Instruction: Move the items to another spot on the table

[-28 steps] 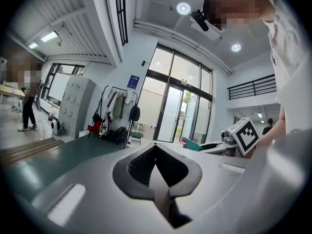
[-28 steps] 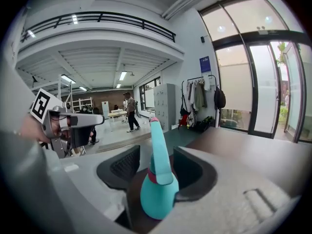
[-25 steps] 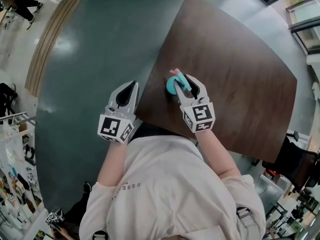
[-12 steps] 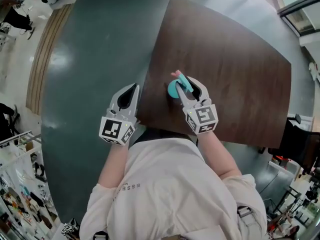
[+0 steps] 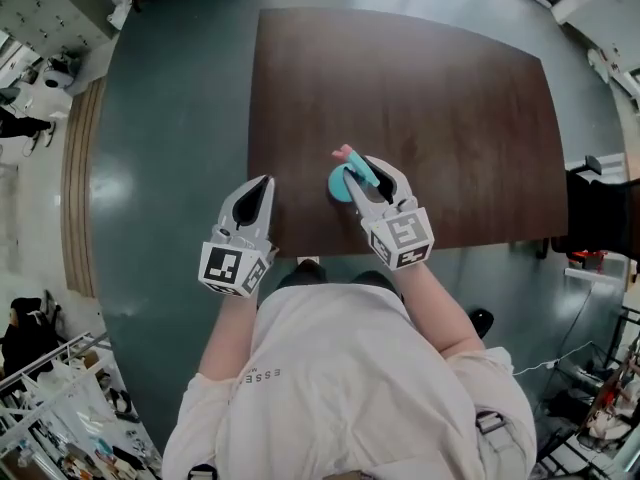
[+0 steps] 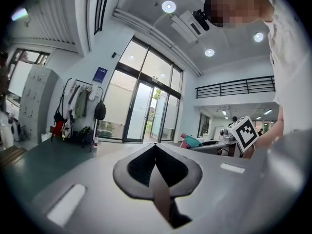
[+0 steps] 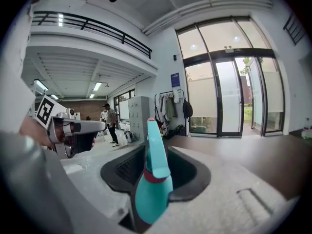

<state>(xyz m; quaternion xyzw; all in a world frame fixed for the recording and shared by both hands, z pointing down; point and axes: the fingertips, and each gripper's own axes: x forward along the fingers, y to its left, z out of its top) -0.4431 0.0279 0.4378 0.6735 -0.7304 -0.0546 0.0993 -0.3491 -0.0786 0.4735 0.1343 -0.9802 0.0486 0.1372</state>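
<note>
A teal item (image 5: pixel 343 181) with a round body, a long neck and a pink tip sits between the jaws of my right gripper (image 5: pixel 366 174), just over the dark brown table (image 5: pixel 420 88) near its front edge. The jaws have just been closing, and they grip it. In the right gripper view the teal item (image 7: pixel 155 179) stands upright between the dark pads (image 7: pixel 127 168). My left gripper (image 5: pixel 264 182) is shut and holds nothing, its tip at the table's near left corner. From the left gripper view its jaws meet at a point, and the teal item (image 6: pixel 193 141) shows far right.
Grey-green floor (image 5: pixel 170 118) surrounds the table on the left and front. A dark chair (image 5: pixel 600 213) stands at the table's right end. The rest of the tabletop shows only bare wood. Racks and clutter lie at the lower left (image 5: pixel 50 408).
Both grippers have shifted and risen a little, the right one still carrying the teal item. The head view has turned, so the table now lies squarer in the picture.
</note>
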